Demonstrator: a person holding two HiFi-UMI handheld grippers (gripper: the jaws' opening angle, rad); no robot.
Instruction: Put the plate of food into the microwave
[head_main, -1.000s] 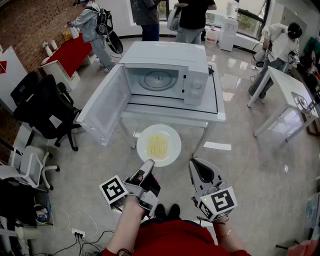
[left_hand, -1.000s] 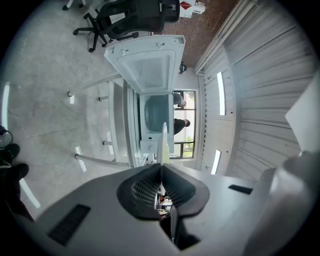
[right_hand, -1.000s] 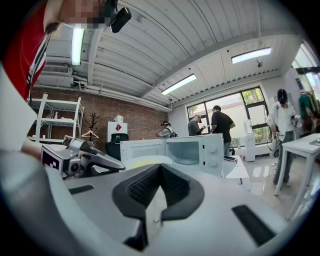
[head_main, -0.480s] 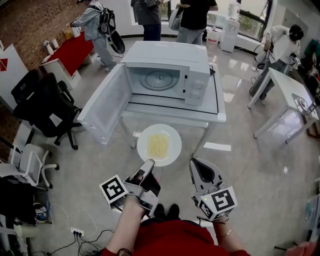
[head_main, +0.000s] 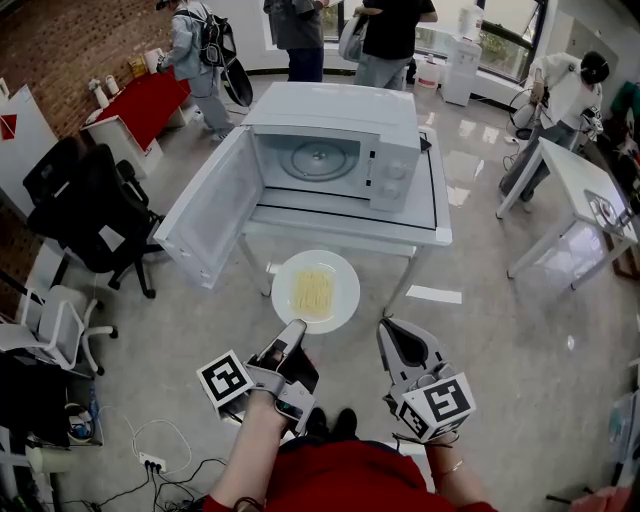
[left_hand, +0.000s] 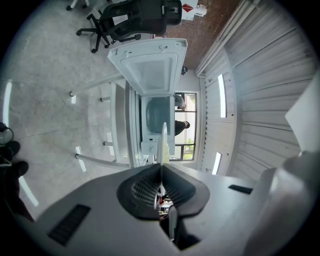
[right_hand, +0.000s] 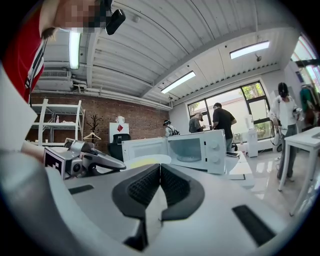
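Plate (head_main: 340, 272) carrying yellow food (head_main: 313, 292) is gripped at its 6 o'clock rim by the jaws of the left gripper (head_main: 296, 327) and is held just short of the worktop (head_main: 440, 215). At 12 o'clock from it, the microwave (head_main: 335, 120) is seen with its door (head_main: 205, 220) swung toward 8 o'clock. The jaws of the right gripper (head_main: 396, 328) are closed on nothing.

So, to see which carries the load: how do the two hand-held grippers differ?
The left hand-held gripper is shut on the round white plate of yellow food; the right hand-held gripper is shut on nothing. The left is rolled sideways; the right sits upright. Both point toward the white microwave.
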